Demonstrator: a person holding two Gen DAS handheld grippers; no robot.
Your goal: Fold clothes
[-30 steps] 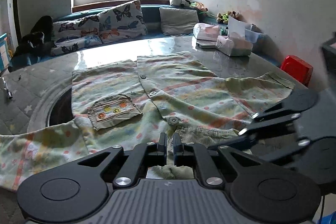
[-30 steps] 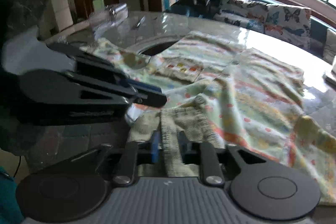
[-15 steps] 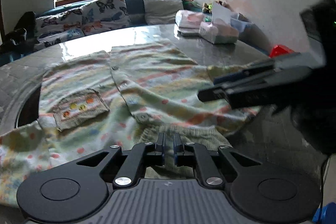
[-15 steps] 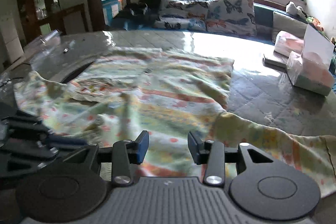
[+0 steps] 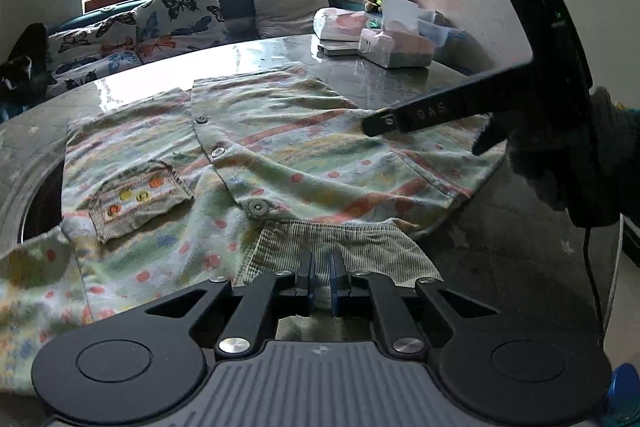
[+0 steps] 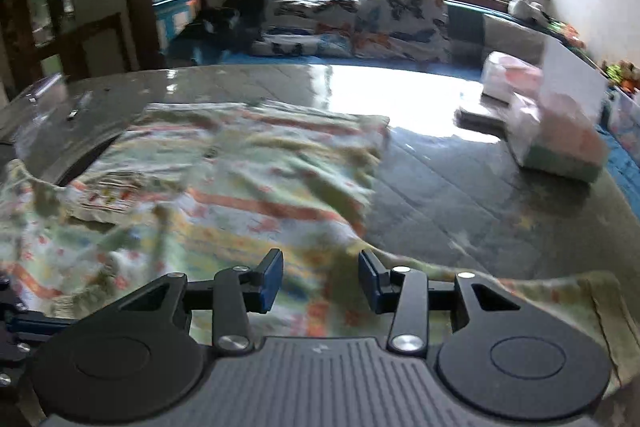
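Left hand-held gripper [image 5: 321, 277] pinches the ribbed collar [image 5: 332, 251] of the pastel button-up shirt [image 5: 256, 163], which lies spread front-up on the glossy desk [image 5: 400, 83]. Right hand-held gripper [image 6: 320, 281] hangs over the shirt's sleeve side, its blue pads [image 6: 271, 279] having just been spreading, nothing pressed between them. A tissue box [image 6: 560, 147] stands well apart.

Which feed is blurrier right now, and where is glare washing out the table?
Right wrist view: motion-smeared, shirt print and tissue box soft; window glare whitens the table top. Left wrist view: sharp on the shirt, only the right hand-held gripper blurs; milder glare at the far edge.
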